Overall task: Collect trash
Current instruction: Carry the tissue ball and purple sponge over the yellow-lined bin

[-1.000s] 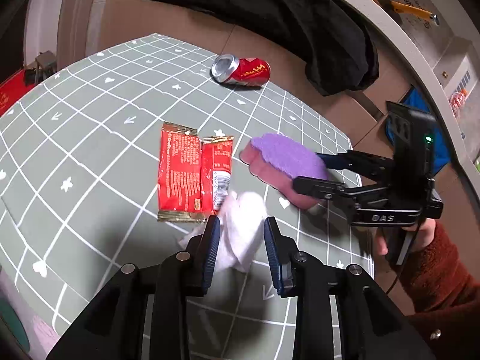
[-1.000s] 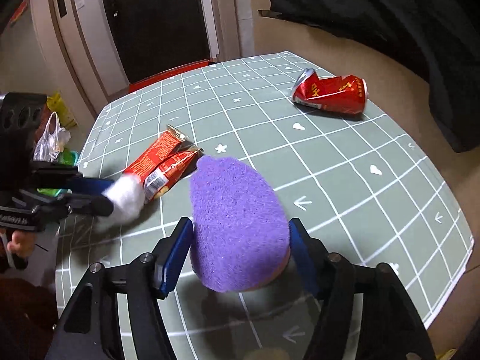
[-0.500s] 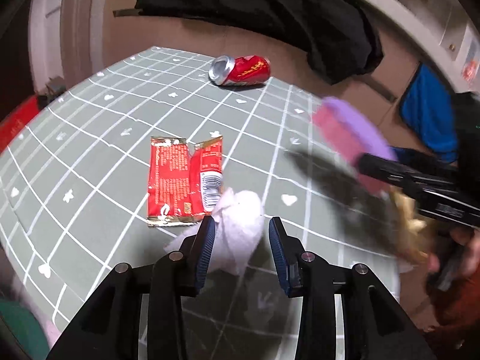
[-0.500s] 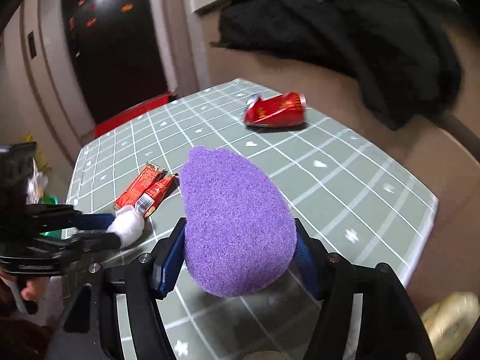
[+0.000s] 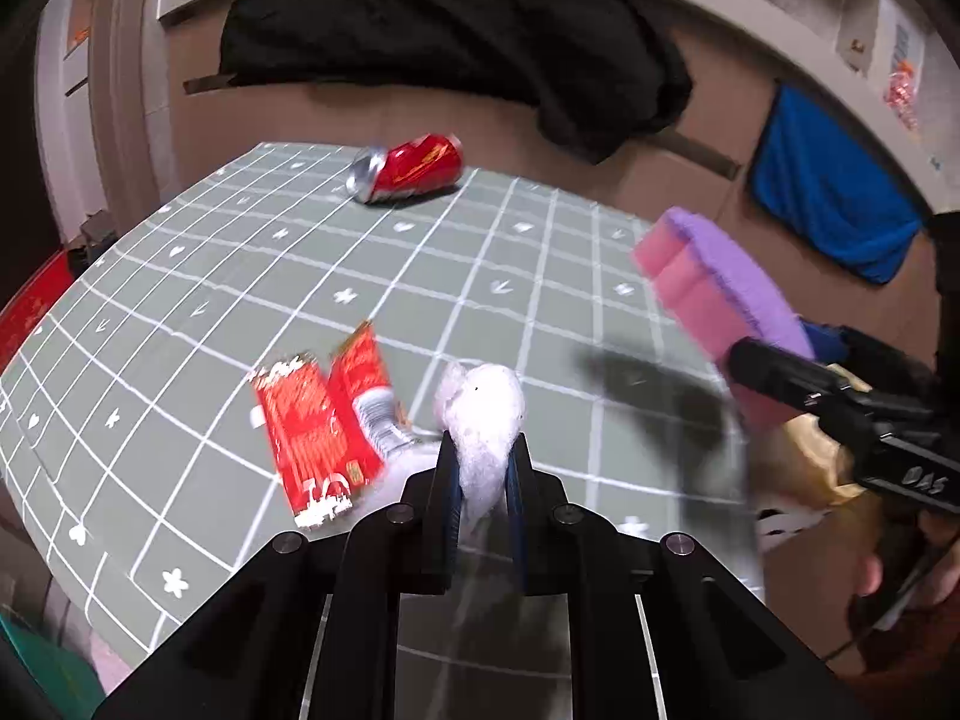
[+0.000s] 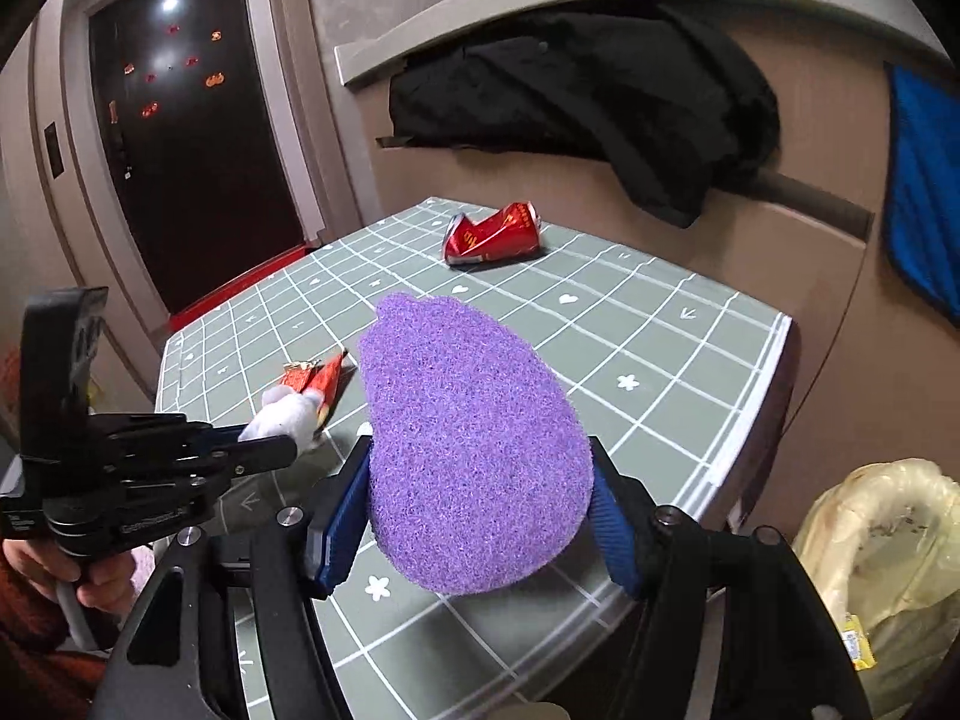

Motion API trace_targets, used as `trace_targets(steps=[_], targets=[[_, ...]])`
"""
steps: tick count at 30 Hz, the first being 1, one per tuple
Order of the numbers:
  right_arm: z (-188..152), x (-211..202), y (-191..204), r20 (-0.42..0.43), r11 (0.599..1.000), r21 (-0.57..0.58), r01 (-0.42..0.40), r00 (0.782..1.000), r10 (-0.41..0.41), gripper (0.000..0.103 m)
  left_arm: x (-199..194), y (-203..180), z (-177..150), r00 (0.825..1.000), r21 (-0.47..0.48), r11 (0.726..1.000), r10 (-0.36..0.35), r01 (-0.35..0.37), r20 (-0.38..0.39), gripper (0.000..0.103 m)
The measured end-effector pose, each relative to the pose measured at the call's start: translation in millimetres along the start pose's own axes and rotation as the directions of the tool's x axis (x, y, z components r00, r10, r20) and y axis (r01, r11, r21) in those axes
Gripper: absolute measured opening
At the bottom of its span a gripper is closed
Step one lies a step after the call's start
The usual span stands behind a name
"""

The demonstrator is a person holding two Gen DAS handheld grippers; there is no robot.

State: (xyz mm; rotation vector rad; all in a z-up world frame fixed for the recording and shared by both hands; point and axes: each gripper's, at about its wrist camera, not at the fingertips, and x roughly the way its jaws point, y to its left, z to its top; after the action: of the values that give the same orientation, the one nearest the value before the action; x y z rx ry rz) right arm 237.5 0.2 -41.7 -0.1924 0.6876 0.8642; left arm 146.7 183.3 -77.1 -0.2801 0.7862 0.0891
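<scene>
Left gripper (image 5: 483, 468) jaws have just clamped the tissue (image 5: 483, 414); right gripper (image 6: 474, 516) jaws grip the sponge (image 6: 468, 450) above the table (image 6: 660, 324).

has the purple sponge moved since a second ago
Yes. The purple sponge, held by the right gripper, has lifted off the table and gone right, away from the red wrapper.

Both grippers squeeze something.
Left gripper (image 5: 483, 474) just snapped tight on white tissue (image 5: 485, 420); right gripper (image 6: 474, 516), at three o'clock, hugs sponge (image 6: 468, 444).
</scene>
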Motion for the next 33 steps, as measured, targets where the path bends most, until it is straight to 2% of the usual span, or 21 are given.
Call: trace_targets(steps=[5, 11, 15, 20, 24, 25, 28, 31, 33], targets=[[-5.5, -16.3, -2.4, 0.025, 0.999, -0.002, 0.033, 0.999, -0.033, 0.062, -17.6, -0.9, 4.4, 0.995, -0.058, 0.994, -0.088, 0.09, 0.042, 0.014], [-10.9, -35.5, -8.4, 0.058, 0.999, 0.013, 0.049, 0.997, -0.05, 0.062, -40.5, 4.1, 5.4, 0.989, -0.095, 0.988, -0.116, 0.124, 0.086, 0.014], [-9.4, -57.6, -15.4, 0.107, 0.997, 0.038, 0.072, 0.991, -0.075, 0.062, -57.3, -20.4, 17.5, 0.979, -0.025, 0.99, -0.132, 0.137, 0.156, 0.014], [-6.7, -97.6, -33.3, 0.171, 0.989, 0.075, 0.123, 0.976, -0.135, 0.062, -75.8, -73.9, 40.9, 0.942, 0.081, 0.973, -0.231, 0.218, 0.244, 0.014], [-10.2, -141.7, -54.9, 0.228, 0.972, 0.114, 0.206, 0.947, -0.228, 0.062, -87.4, -125.6, 55.9, 0.902, 0.181, 0.948, -0.307, 0.262, 0.303, 0.014], [-12.1, -153.7, -61.1, 0.238, 0.963, 0.128, 0.236, 0.936, -0.261, 0.062, -89.8, -141.6, 59.0, 0.888, 0.209, 0.938, -0.333, 0.277, 0.318, 0.014], [-16.7, -179.9, -76.6, 0.259, 0.938, 0.156, 0.309, 0.904, -0.341, 0.062, -90.8, -174.4, 65.0, 0.859, 0.265, 0.915, -0.383, 0.303, 0.339, 0.014], [-23.8, -207.2, -91.8, 0.273, 0.901, 0.188, 0.392, 0.86, -0.431, 0.062, -83.5, -209.0, 68.9, 0.846, 0.296, 0.901, -0.41, 0.317, 0.343, 0.014], [-28.6, -219.6, -101.4, 0.276, 0.884, 0.21, 0.418, 0.842, -0.464, 0.062, -76.6, -226.1, 70.0, 0.839, 0.301, 0.89, -0.434, 0.342, 0.327, 0.014]])
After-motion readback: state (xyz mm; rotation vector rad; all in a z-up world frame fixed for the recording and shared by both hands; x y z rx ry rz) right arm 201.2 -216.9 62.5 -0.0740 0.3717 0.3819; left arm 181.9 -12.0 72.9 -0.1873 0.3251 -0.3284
